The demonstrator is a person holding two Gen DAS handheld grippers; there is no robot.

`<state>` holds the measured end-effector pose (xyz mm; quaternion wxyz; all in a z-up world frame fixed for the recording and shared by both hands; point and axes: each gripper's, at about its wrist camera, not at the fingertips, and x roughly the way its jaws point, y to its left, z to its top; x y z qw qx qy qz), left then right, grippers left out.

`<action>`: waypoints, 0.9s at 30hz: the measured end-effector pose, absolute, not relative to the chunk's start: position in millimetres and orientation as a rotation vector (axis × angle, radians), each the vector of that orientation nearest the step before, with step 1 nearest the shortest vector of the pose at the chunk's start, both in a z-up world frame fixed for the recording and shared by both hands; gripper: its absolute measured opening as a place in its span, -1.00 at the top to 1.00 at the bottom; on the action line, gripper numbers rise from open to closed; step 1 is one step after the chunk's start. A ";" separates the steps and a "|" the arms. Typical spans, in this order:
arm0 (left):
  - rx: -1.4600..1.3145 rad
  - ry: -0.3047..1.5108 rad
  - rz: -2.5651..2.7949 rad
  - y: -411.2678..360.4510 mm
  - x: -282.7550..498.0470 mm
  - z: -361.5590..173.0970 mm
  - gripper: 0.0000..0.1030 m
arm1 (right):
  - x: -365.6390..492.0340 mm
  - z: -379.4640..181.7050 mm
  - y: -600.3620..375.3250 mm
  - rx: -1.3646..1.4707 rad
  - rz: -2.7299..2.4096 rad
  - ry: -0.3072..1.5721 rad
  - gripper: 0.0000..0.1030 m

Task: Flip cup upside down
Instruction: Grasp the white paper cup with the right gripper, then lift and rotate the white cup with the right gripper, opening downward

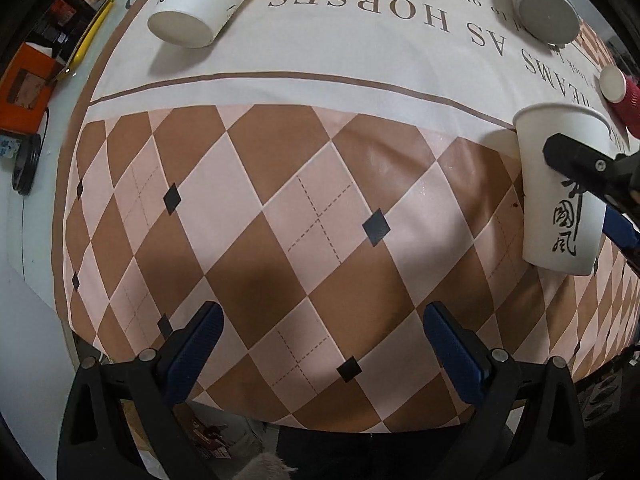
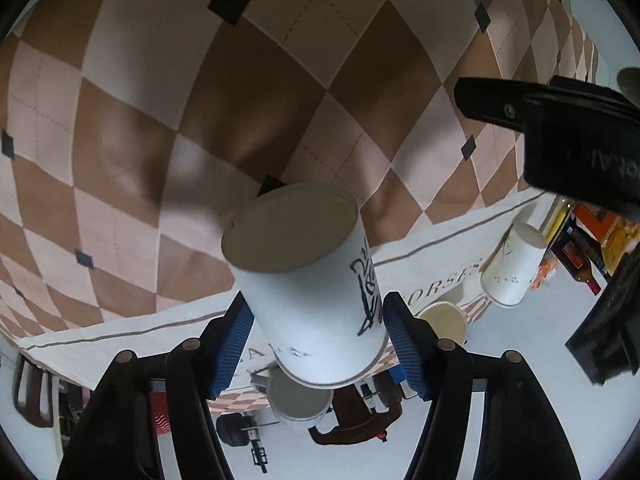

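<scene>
A white paper cup with black calligraphy (image 2: 316, 284) sits between the blue pads of my right gripper (image 2: 320, 320), which is shut on it; its flat base faces the camera and its rim points back toward the gripper. In the left wrist view the same cup (image 1: 560, 196) hangs above the checkered tablecloth (image 1: 280, 208) at the right, wide rim up, with the right gripper's black finger (image 1: 580, 160) across it. My left gripper (image 1: 322, 340) is open and empty over the cloth near the table's front edge.
Another white cup (image 1: 208, 0) lies on its side at the back left. A grey-based cup (image 1: 540, 4) lies at the back right, and a red cup (image 1: 624, 96) beside it. Clutter and an orange box (image 1: 28, 92) lie left of the table.
</scene>
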<state>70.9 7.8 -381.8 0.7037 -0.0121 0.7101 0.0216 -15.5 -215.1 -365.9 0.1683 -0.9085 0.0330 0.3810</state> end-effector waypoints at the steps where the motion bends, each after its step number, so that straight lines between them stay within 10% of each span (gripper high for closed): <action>1: -0.026 1.577 0.045 9.5 71.3 -381.3 -0.98 | -13.2 -364.5 -214.2 -2.582 1.089 0.097 -0.31; 13: -0.015 1.543 0.059 11.7 75.3 -357.8 -0.98 | -17.0 -363.1 -192.6 -2.424 1.064 0.337 -0.26; 27: -0.015 1.508 0.146 41.3 83.3 -334.6 -0.98 | 94.7 -321.8 -174.5 -1.476 0.711 1.502 -0.27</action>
